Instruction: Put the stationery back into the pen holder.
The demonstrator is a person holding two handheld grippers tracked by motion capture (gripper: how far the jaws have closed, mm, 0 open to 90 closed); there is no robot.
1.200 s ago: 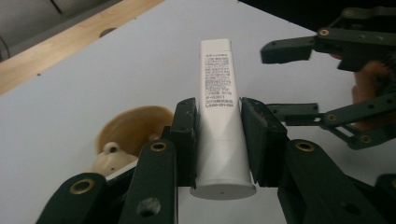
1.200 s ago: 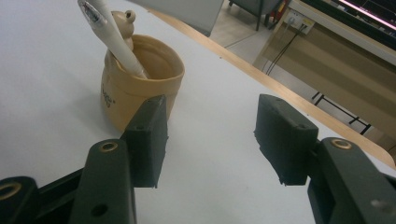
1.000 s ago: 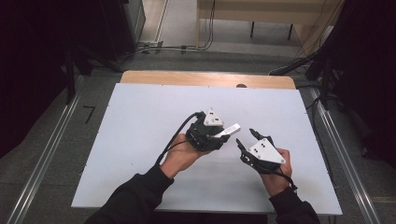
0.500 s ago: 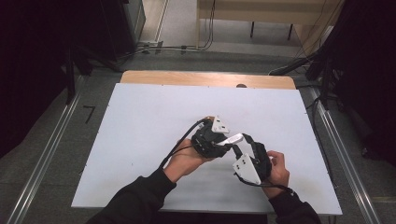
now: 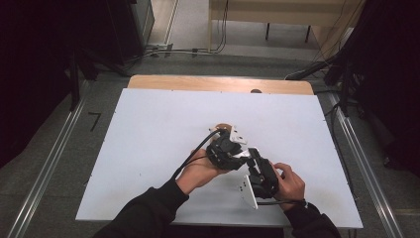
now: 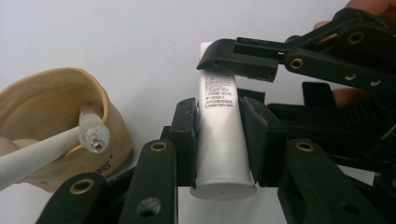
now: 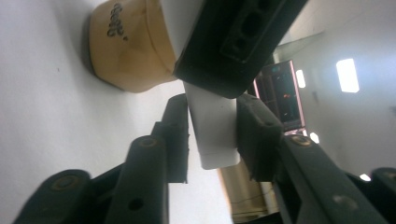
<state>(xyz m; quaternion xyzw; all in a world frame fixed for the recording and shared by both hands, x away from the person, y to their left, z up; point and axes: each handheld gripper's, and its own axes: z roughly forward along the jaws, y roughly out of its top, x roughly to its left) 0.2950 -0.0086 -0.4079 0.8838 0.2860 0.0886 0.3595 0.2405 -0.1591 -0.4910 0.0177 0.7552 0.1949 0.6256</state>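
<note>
White plastic, a small tube [image 6: 219, 135] printed with dark lettering, sits upright between the pads of our left gripper [image 6: 218, 140], which is clamped on its lower half near the cap end. From the high view we see that left gripper [image 5: 236, 153] held above the white table [image 5: 148, 134], close to the middle of the board, with our right gripper [image 5: 253, 157] brought in tight beside it from the lower right. The right gripper's jaws have just been closing, and the tube's other, flat end [image 7: 212, 135] now lies between them. In the right gripper view both pads stand right against that end, though we cannot tell for sure whether they press on it. In the left gripper view one black finger [image 6: 238, 58] of the right gripper lies across the top of the tube. Just beside the left gripper stands a tan cup [image 6: 56, 121] on the table, with a white stick [image 6: 51, 149] that has a clear tip leaning in it.
</note>
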